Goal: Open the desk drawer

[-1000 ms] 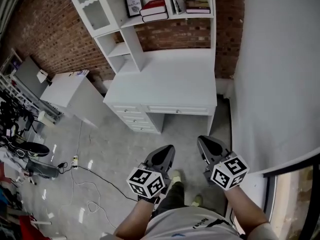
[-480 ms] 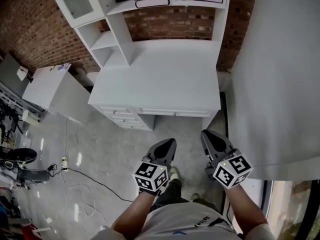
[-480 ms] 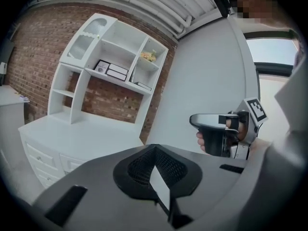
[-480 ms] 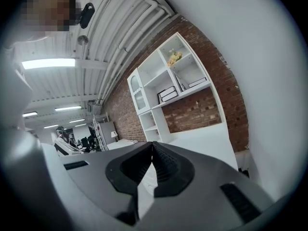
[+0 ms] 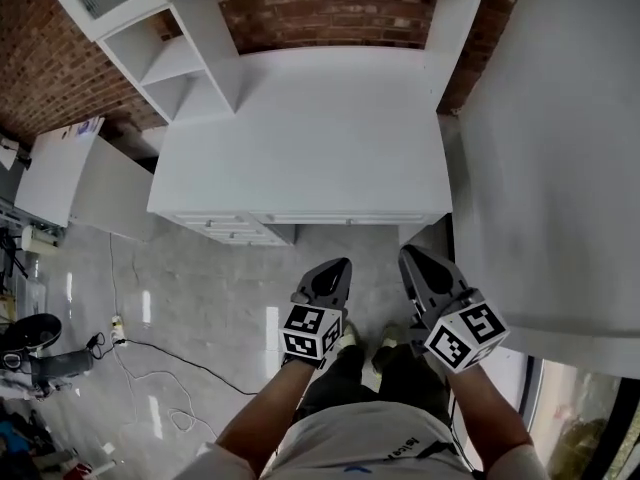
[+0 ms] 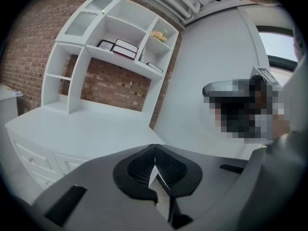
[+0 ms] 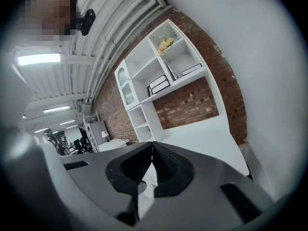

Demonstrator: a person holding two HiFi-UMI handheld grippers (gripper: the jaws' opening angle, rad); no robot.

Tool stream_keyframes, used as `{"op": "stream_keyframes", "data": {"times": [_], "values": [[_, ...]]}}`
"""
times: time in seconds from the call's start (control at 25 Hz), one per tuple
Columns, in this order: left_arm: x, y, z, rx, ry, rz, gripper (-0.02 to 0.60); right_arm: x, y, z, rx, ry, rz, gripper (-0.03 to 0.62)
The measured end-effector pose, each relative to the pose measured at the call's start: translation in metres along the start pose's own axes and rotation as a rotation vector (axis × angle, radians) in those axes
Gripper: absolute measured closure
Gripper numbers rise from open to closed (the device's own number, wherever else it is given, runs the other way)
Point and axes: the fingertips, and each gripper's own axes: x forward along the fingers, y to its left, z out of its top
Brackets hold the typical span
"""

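Left gripper [image 6: 154, 147] and right gripper [image 7: 152, 143] views showed shelved books [image 6: 124, 48] that the head view cropped. Both sat closed and empty, short of the desk drawer [image 5: 345, 217].

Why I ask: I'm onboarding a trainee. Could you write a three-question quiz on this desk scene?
1. True or false: the left gripper and the right gripper both have their jaws together with nothing between them.
2. The desk drawers are: A) all closed; B) one pulled out; C) one removed.
3. Fill in: the wall behind the desk is made of ____.
Key: 1 true; 2 A; 3 brick.
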Motion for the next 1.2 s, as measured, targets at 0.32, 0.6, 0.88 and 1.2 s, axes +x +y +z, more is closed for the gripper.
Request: {"op": "stream_keyframes", "data": {"times": [0.32, 0.6, 0.88, 1.2], "values": [[0.074, 0.046, -0.047, -0.035, 0.062, 0.085, 0.566, 0.050, -0.046, -0.008, 0.016, 0.006, -0.002, 0.577], [0.141, 0.091, -0.107, -0.086, 0.133, 0.184, 0.498, 0.100, -0.094, -0.025, 0.048, 0.038, 0.041, 0.577], [0.188, 0.127, -0.154, -0.109, 0.195, 0.255, 0.468, 0.129, -0.135, -0.059, 0.120, 0.076, 0.064, 0.577], [0.213, 0.149, -0.189, -0.098, 0.243, 0.296, 0.451, 0.145, -0.152, -0.077, 0.142, 0.088, 0.070, 0.577]]}}
